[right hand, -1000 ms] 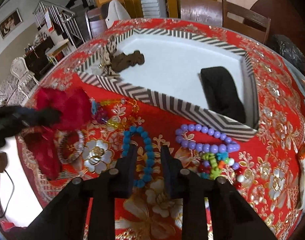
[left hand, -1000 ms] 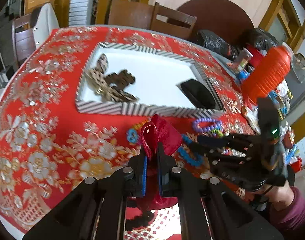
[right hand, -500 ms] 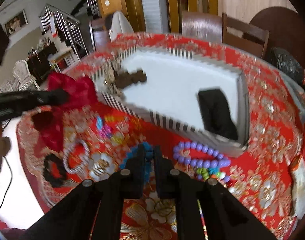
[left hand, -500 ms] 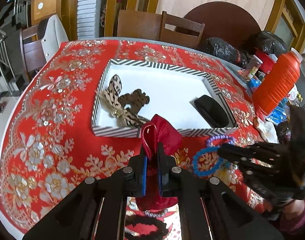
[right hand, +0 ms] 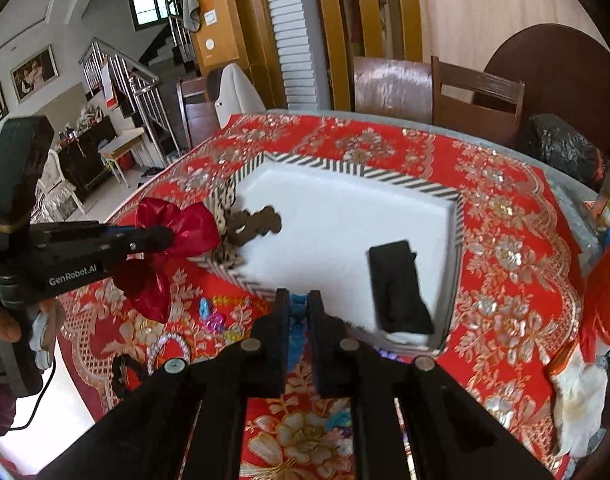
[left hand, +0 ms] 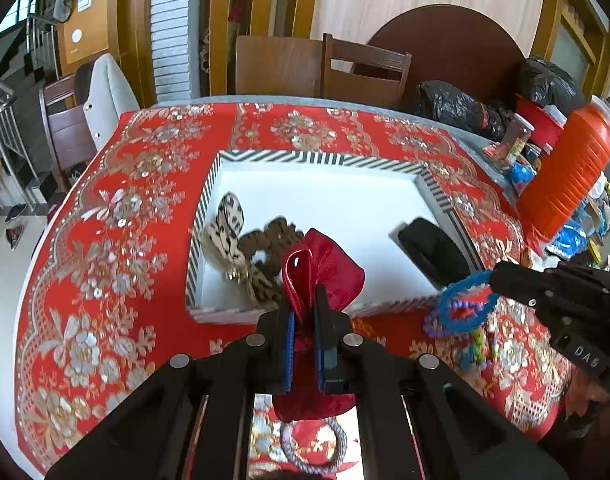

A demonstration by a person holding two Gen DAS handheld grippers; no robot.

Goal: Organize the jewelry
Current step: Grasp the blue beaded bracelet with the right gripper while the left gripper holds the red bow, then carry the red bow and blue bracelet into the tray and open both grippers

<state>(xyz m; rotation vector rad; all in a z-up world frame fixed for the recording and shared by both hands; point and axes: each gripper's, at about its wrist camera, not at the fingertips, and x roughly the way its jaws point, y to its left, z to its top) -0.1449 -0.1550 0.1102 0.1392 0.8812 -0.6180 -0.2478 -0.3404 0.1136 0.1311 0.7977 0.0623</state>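
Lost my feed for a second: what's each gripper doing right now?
Left gripper: closed on the red bow.
Right gripper: closed on the blue bead bracelet.

Home dining room, wooden chairs (right hand: 477, 98), staircase (right hand: 145, 92), framed pictures (right hand: 34, 73), floral tablecloth (right hand: 505, 248)

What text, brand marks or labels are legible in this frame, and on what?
"GenRobot.AI": white print on the left gripper body.
"DAS": white letters on the right gripper body; possibly a partial word.
Labels on the small jar beside the orange jug: too blurred to read.
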